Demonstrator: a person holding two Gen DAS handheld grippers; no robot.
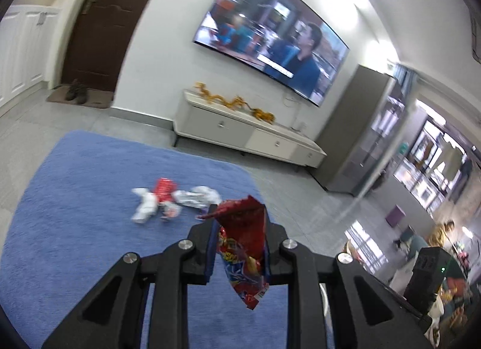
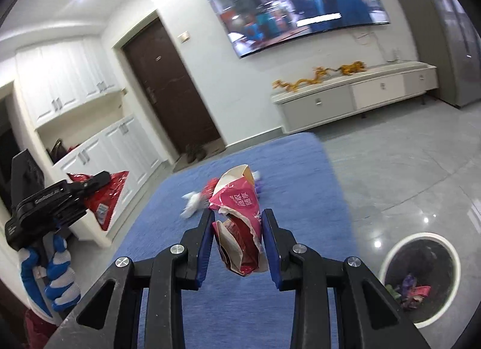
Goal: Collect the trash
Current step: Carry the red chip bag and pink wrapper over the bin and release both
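A: Left gripper (image 1: 239, 230): fingers clamped on a red snack wrapper (image 1: 245, 254), which hangs clear of the blue rug (image 1: 75, 198).

B: Right gripper (image 2: 237, 235): fingers pressed onto a crumpled pink carton (image 2: 240, 229), torn open at the top, also held off the rug.

A: In the right wrist view a hand in a blue-and-white glove (image 2: 57, 271) grips the left gripper's handle, at the left edge.

B: Bin (image 2: 421, 277): round, white rim, dark inside, on the grey tile floor (image 2: 390, 168) just right of the rug. Wrappers lie at its bottom.

A: Farther out on the rug: loose trash pile (image 1: 168, 198), white crumpled paper and a red pack, blurred.

B: Beyond that, a low white TV cabinet (image 1: 240, 129) against the wall, wall TV (image 1: 270, 33) on above it, dark door (image 1: 102, 24) to the left.
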